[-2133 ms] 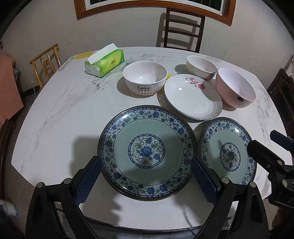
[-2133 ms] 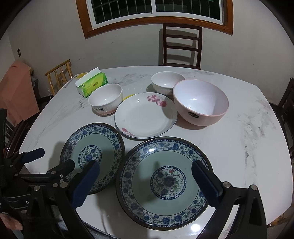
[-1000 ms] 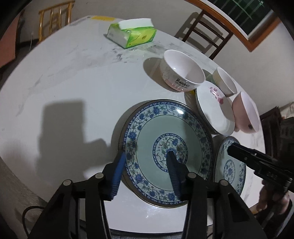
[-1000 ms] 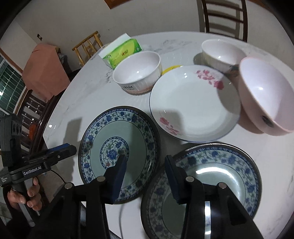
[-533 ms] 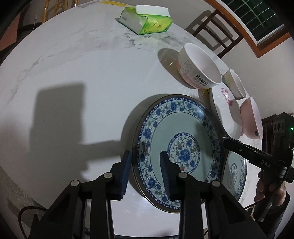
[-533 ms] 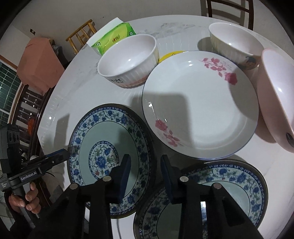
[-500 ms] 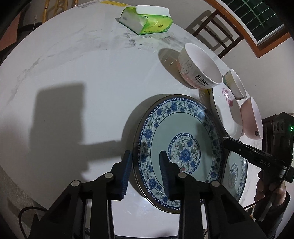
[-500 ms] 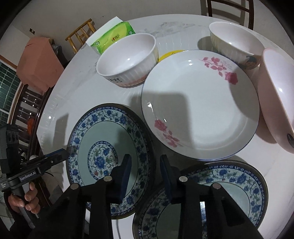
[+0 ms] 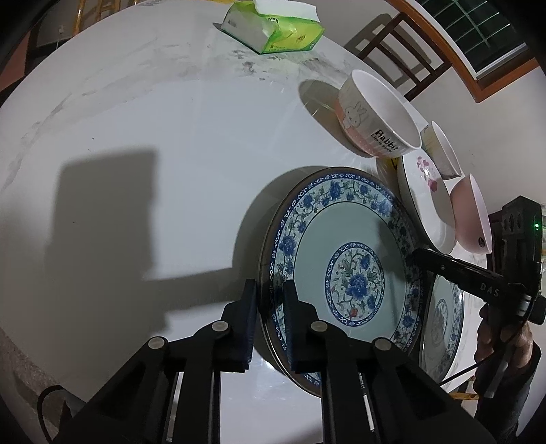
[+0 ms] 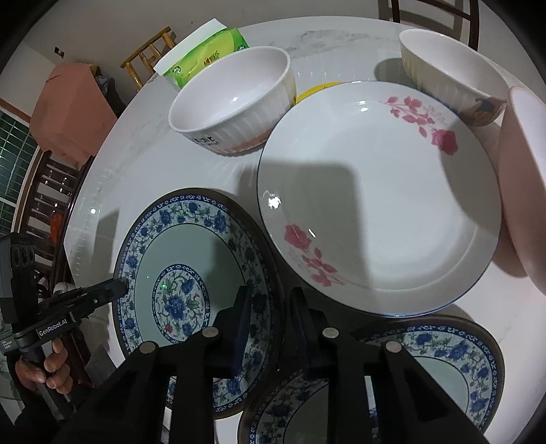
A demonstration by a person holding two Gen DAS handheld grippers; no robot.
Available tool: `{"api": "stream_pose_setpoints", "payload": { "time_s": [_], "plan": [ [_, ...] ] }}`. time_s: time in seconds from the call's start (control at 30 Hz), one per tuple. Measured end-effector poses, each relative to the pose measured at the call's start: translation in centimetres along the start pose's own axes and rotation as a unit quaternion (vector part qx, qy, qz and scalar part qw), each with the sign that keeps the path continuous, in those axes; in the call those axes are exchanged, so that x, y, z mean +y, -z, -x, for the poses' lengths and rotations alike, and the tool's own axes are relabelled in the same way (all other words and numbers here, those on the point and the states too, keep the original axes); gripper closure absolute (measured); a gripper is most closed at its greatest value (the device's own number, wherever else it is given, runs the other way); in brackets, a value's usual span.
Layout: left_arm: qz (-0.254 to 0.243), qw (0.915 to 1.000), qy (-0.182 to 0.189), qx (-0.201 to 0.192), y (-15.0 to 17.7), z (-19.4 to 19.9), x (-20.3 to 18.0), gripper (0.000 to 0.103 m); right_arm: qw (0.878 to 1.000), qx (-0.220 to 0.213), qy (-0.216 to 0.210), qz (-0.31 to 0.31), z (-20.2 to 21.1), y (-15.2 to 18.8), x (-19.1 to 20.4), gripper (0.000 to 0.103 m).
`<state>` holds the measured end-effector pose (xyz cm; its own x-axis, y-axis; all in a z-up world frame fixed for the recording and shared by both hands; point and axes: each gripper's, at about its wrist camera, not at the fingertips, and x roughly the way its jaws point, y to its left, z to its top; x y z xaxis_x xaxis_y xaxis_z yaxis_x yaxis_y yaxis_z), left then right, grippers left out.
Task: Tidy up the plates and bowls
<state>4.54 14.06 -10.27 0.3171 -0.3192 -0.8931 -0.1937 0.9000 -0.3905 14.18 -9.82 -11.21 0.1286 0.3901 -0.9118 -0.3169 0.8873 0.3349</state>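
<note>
A blue-flowered plate [image 9: 355, 280] [image 10: 177, 266] lies on the white marble table [image 9: 136, 119]. My left gripper [image 9: 269, 295] is shut on its left rim, one pad outside the edge and one inside. My right gripper [image 10: 269, 307] straddles the opposite rim; its jaws are closing, with the rim between the pads and a little gap left. A second blue-flowered plate [image 10: 426, 369] lies beside it, partly under my right gripper's arms. Behind stand a white plate with pink flowers [image 10: 375, 205], a white rabbit bowl [image 9: 375, 116], a small cream bowl [image 10: 450, 68] and a pink bowl [image 10: 525, 188].
A green tissue pack [image 9: 273, 30] lies at the far side of the table. Wooden chairs [image 9: 396, 51] stand around it. A hand [image 10: 44, 369] holds the left gripper's handle at the table's near edge. Bare tabletop stretches left of the blue plate.
Both grippers have sunk toward the first blue plate and narrowed their jaws around its opposite rims. The left pads now pinch the rim. The dishes have not moved.
</note>
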Motion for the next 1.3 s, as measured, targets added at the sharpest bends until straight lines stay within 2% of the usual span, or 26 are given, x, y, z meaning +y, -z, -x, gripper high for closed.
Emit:
{"api": "stream_pose_setpoints", "payload": {
  "time_s": [0.3,0.53,0.93,1.3],
  "plan": [
    [-0.019,0.9998,0.001,-0.009,-0.1,-0.2,-0.2,0.092,1.000,-0.001,0.007,-0.008,-0.3,0.7,-0.2,0.083],
    [-0.026,0.9994,-0.010,-0.020,-0.5,0.9,0.5,0.091,1.000,-0.011,0.014,-0.012,0.1,2.3,2.3,0.083],
    [-0.028,0.9977,-0.051,-0.034,-1.5,2.3,3.2,0.090,0.999,-0.014,0.009,-0.031,-1.1,3.9,5.9,0.083],
    [-0.026,0.9970,-0.057,-0.047,-1.5,2.4,5.1,0.089,0.999,-0.014,0.002,-0.032,-1.7,3.8,5.7,0.083]
  ]
}}
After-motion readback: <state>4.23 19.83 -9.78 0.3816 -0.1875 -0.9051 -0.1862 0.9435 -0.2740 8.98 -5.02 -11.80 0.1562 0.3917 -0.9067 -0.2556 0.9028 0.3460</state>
